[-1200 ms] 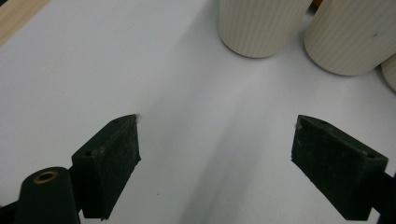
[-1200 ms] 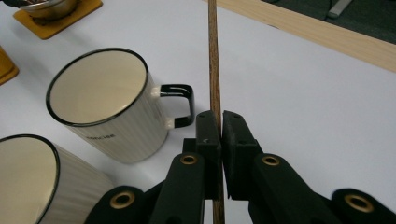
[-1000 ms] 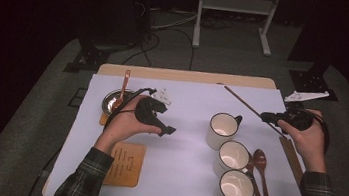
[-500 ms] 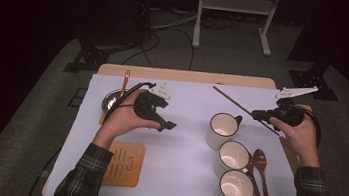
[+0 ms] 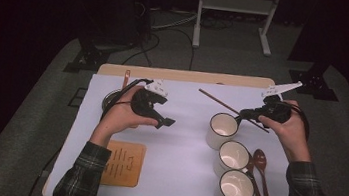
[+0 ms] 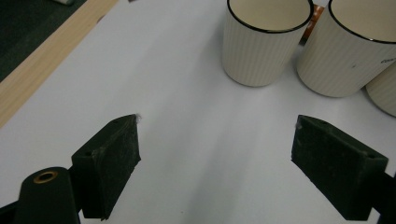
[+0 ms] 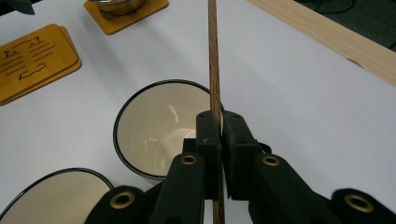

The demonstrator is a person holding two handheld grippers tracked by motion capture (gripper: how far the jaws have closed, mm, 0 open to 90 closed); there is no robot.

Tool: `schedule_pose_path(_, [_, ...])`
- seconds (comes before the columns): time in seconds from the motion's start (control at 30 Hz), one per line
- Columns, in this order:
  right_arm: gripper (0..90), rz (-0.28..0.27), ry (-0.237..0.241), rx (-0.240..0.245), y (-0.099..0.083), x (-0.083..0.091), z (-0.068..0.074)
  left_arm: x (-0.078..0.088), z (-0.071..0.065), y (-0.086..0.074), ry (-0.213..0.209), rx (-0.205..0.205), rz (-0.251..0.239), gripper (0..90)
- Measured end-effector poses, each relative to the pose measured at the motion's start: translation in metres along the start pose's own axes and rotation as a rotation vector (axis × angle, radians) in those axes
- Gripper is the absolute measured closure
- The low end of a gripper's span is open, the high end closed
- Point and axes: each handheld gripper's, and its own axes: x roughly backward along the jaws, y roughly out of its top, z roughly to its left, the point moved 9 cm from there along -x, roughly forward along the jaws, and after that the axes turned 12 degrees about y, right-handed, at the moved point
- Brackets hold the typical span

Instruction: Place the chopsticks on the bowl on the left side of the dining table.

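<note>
The right gripper (image 7: pixel 219 135) is clamped on a thin brown wooden stick (image 7: pixel 213 56), probably a chopstick, which runs out past the jaws above the nearest mug (image 7: pixel 161 126). The left gripper (image 6: pixel 217 158) hangs with jaws wide apart, holding nothing, over the white sheet (image 6: pixel 187 116). Three cream mugs (image 5: pixel 222 130) stand in a row; two brown spoons (image 5: pixel 260 164) lie beside them.

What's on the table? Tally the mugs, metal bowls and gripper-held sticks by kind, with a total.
Mugs: 3
Metal bowl: 1
Wooden stick, clamped in the right gripper: 1
Total: 5
</note>
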Motion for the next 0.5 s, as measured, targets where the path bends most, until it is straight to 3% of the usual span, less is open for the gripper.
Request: schedule_pose_path(0.5, [85.0, 0.031, 0.076, 0.071, 0.015, -0.022, 0.012, 0.004, 0.004, 0.006, 0.001, -0.022, -0.025, 14.0])
